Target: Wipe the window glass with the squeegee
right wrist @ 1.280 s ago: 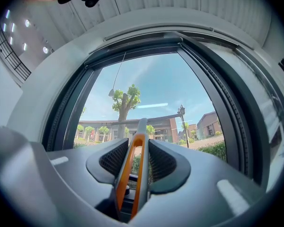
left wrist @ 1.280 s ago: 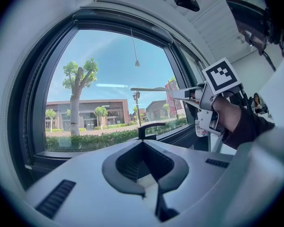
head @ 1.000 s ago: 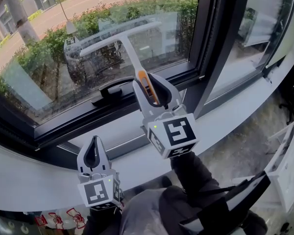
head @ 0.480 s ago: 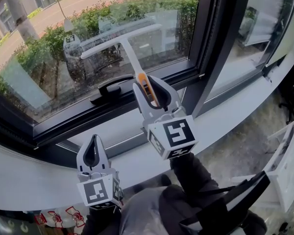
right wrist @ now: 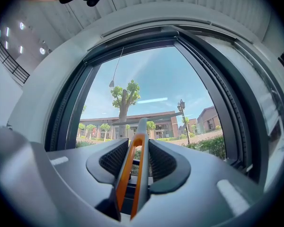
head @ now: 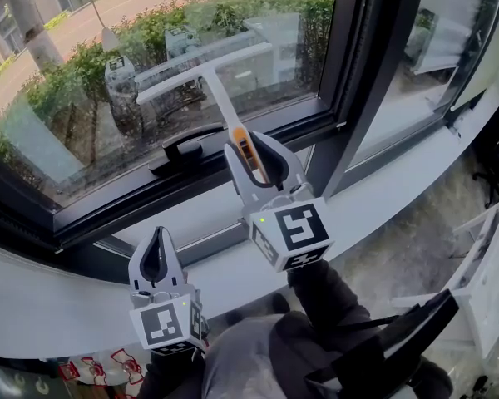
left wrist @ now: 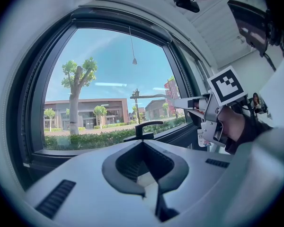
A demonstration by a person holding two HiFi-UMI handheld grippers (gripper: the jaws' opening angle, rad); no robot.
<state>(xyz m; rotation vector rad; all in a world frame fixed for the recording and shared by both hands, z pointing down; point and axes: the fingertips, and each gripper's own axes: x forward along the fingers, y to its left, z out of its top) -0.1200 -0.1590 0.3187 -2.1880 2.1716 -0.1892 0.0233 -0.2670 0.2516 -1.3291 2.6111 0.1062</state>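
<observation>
The squeegee (head: 205, 67) has a pale T-shaped blade lying against the window glass (head: 75, 106), and a grey stem that ends in an orange handle (head: 243, 142). My right gripper (head: 260, 158) is shut on that handle just below the window frame. In the right gripper view the orange handle (right wrist: 131, 171) runs up between the jaws to the blade (right wrist: 143, 121). My left gripper (head: 155, 258) is shut with nothing in it, low over the white sill. The left gripper view shows its own gripper (left wrist: 145, 161) with the jaws together, and the squeegee blade (left wrist: 151, 96) on the glass to the right.
A black window handle (head: 183, 145) sits on the lower frame just left of the squeegee's stem. A thick dark mullion (head: 359, 81) bounds the pane on the right. The white sill (head: 58, 306) curves below. White furniture (head: 491, 281) stands at the right.
The squeegee's blade has slid a little down the glass toward the window handle, the right gripper with it. The left gripper has stayed where it was.
</observation>
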